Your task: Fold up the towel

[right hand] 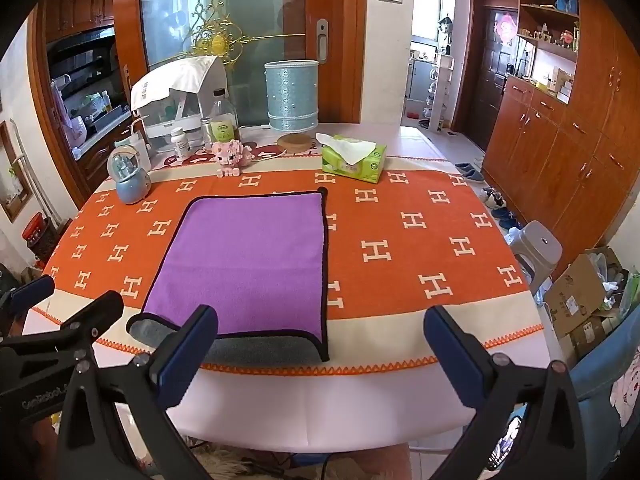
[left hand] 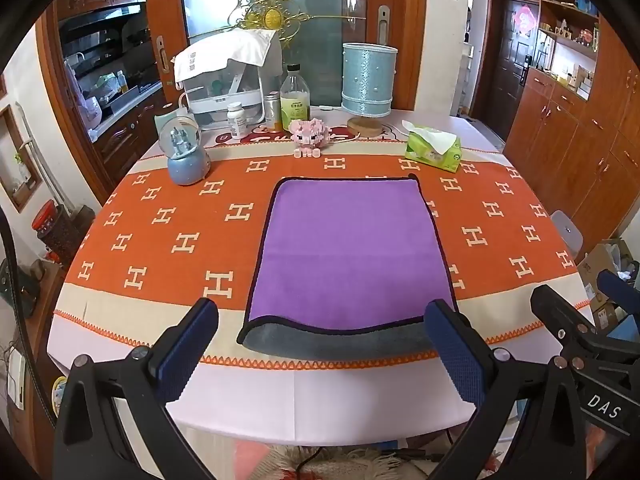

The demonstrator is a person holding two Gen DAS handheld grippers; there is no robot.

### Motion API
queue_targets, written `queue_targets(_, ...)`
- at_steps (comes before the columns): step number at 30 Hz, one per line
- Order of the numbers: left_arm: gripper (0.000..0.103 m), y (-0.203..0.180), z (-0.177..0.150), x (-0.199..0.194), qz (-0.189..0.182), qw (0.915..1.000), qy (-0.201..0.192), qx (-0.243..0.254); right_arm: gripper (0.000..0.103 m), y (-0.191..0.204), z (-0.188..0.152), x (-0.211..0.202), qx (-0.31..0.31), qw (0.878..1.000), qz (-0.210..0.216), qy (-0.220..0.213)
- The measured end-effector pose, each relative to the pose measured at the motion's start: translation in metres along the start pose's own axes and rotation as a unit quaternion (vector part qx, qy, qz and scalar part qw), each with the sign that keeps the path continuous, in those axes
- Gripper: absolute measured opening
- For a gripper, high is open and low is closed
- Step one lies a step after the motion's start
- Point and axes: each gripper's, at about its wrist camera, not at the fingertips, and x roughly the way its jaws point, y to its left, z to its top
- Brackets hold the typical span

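Note:
A purple towel point(left hand: 348, 252) with a dark hem lies flat on the orange patterned tablecloth point(left hand: 160, 216), folded over so a grey underside strip point(left hand: 340, 342) shows along its near edge. It also shows in the right wrist view point(right hand: 248, 260). My left gripper point(left hand: 320, 344) is open and empty, held above the table's near edge in front of the towel. My right gripper point(right hand: 320, 348) is open and empty, to the right of the left one, near the towel's near right corner point(right hand: 324, 354). The right gripper also shows in the left wrist view point(left hand: 580, 308).
At the back of the table stand a blue snow globe point(left hand: 186, 152), a pink toy point(left hand: 310, 134), bottles point(left hand: 295, 98), a blue lamp point(left hand: 369, 80) and a green tissue pack point(left hand: 432, 146). A grey stool point(right hand: 538, 246) and cardboard boxes point(right hand: 576, 292) are to the right.

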Motion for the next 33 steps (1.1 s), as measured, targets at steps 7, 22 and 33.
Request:
queue_targets(7, 0.102, 0.0006, -0.0003, -0.0016, 0.001, 1.0000, -0.002, 0.001, 0.103, -0.0006, -0.0001, 0.0005, 0.006, 1.000, 0.009, 0.004)
queue_targets(22, 0.102, -0.0004, -0.0001, 0.0002, 0.002, 1.0000, 0.002, 0.002, 0.103, 0.0060, 0.0009, -0.0018, 0.003, 1.000, 0.007, -0.002)
queue_targets(33, 0.102, -0.0002, -0.0001, 0.0001, 0.002, 1.0000, 0.001, 0.001, 0.103, 0.0041, 0.0024, -0.0040, 0.001, 1.000, 0.009, -0.003)
